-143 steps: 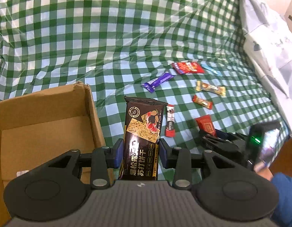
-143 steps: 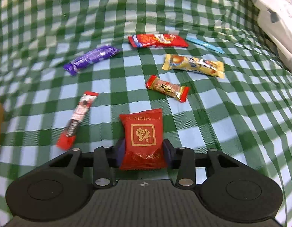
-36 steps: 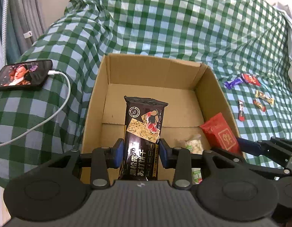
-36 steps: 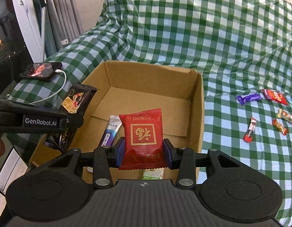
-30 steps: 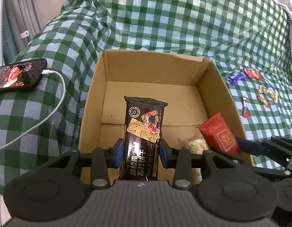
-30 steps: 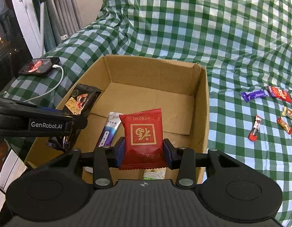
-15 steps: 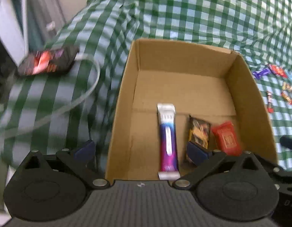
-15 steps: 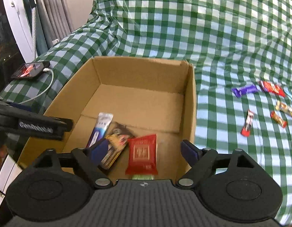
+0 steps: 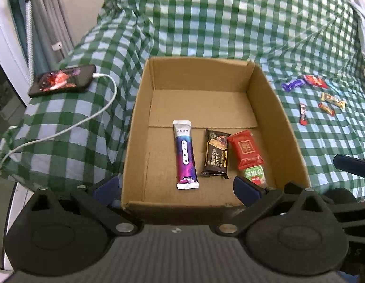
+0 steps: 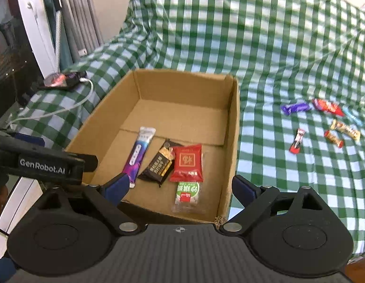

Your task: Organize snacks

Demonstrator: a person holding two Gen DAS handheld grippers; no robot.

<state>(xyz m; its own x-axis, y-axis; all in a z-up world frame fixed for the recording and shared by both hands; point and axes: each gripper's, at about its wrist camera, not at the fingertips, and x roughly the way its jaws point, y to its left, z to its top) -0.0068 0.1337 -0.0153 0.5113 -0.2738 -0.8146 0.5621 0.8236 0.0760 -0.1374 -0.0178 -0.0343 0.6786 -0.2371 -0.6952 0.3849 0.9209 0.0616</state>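
Both grippers empty. Left gripper [image 9: 175, 186] fingers spread wide, nothing between them; right gripper [image 10: 180, 184] fingers have just been opening, also released, nothing between.

Cardboard box [image 9: 286, 127] sits toward the left side of the checked cloth [image 9: 229, 18]. Inside, near its front wall: purple-white stick pack [image 9: 185, 158], dark cracker pack [image 9: 216, 156], red packet [image 9: 246, 149] lying partly over a green-label pack [image 9: 254, 174]. Loose snacks remain well apart from the box, on the cloth's right side: purple bar [image 10: 295, 107], red bar [image 10: 327, 106], yellow bar [image 10: 345, 129], small orange-red candy [image 10: 333, 138], slim red stick [image 10: 297, 140], blue stick [image 10: 352, 116].

Risks, imo:
- Both grippers hover close together over the box's near wall; swinging right for the loose ones, they could clip each other or nudge the box rim.
- Loose snacks are small, flat, clustered; wide fingers may pinch cloth w/ a wrapper, or drag a neighbour.
- Slick wrappers may slip out mid-carry.
- Phone [image 9: 62, 80] and cable [image 9: 107, 103] lie near the box's left wall; a snag could pull them.
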